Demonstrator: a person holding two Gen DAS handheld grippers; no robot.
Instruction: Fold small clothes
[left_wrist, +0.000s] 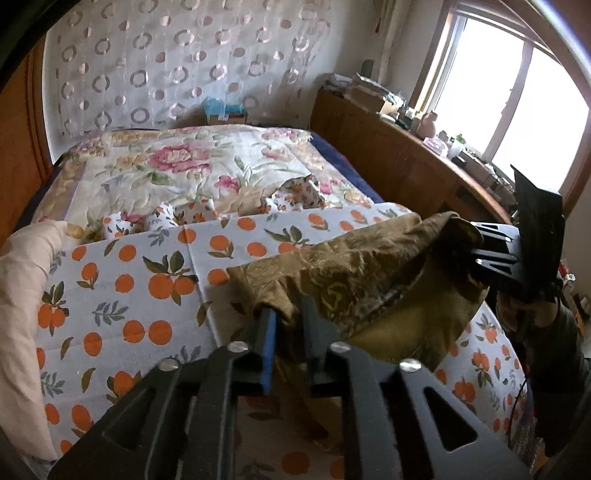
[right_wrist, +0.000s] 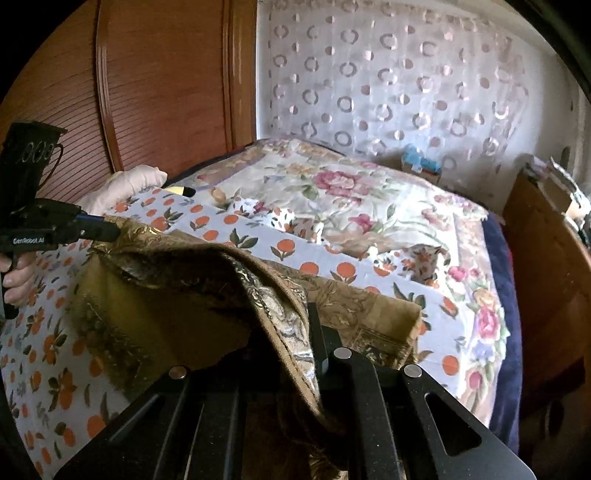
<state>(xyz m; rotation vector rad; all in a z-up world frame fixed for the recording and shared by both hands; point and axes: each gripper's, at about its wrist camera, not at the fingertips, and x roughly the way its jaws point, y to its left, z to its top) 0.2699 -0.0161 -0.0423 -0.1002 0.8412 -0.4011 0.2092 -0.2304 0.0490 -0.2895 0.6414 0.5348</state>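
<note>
An olive-gold patterned garment (left_wrist: 343, 273) hangs between both grippers above the orange-print sheet (left_wrist: 122, 280). My left gripper (left_wrist: 286, 314) is shut on one corner of it, near the bottom middle of the left wrist view. My right gripper (left_wrist: 476, 247) shows at the right of that view, shut on the other corner. In the right wrist view the garment (right_wrist: 184, 273) drapes over my right gripper (right_wrist: 291, 325), hiding its left finger, and my left gripper (right_wrist: 110, 230) pinches the far corner at the left. Part of the cloth rests on the sheet (right_wrist: 314, 254).
A floral quilt (left_wrist: 192, 166) covers the far half of the bed. A pale pillow (left_wrist: 22, 280) lies at the left edge. A wooden sideboard (left_wrist: 399, 155) with clutter runs along the right under a window. A wooden wardrobe (right_wrist: 147, 81) stands at the left.
</note>
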